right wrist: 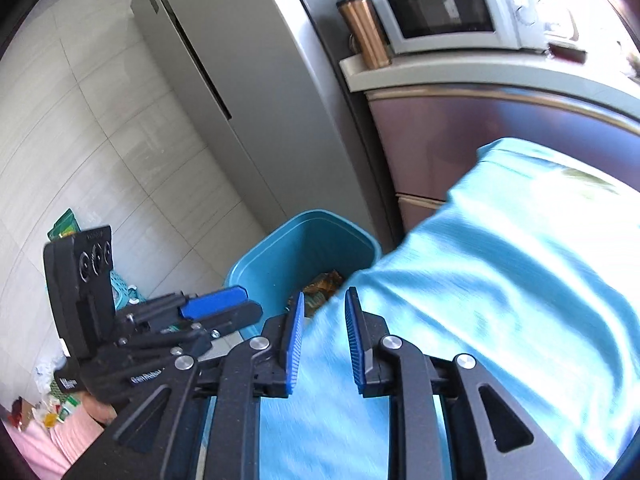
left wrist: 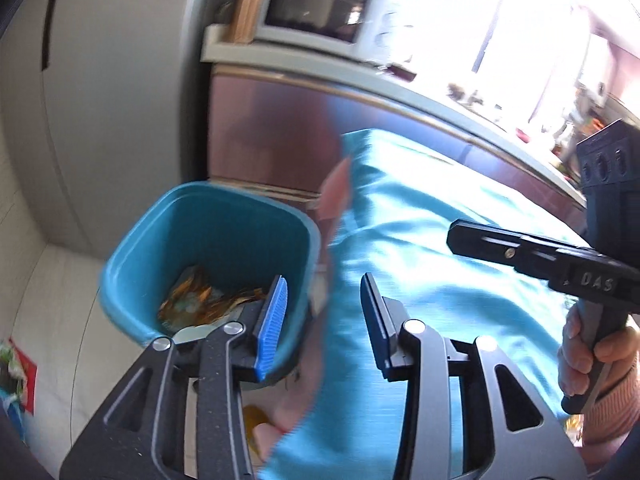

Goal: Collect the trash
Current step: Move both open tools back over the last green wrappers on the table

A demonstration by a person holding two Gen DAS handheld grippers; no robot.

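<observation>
A teal trash bin (left wrist: 208,240) stands on the floor beside the table; an orange crumpled wrapper (left wrist: 200,300) lies in its bottom. The bin also shows in the right wrist view (right wrist: 304,248), with the wrapper (right wrist: 324,284) inside. My left gripper (left wrist: 324,312) is open and empty, hovering over the bin's near rim and the table edge. My right gripper (right wrist: 324,332) is open and empty above the light-blue tablecloth (right wrist: 500,280) at the table's edge. The right gripper shows in the left wrist view (left wrist: 540,256), and the left gripper shows in the right wrist view (right wrist: 212,304).
A purple cabinet (left wrist: 280,128) with a microwave (left wrist: 316,8) on its counter stands behind the bin. A grey fridge (right wrist: 224,80) is at left. Packets and litter lie on the tiled floor (right wrist: 44,400); a red-and-green packet (left wrist: 16,372) lies at lower left.
</observation>
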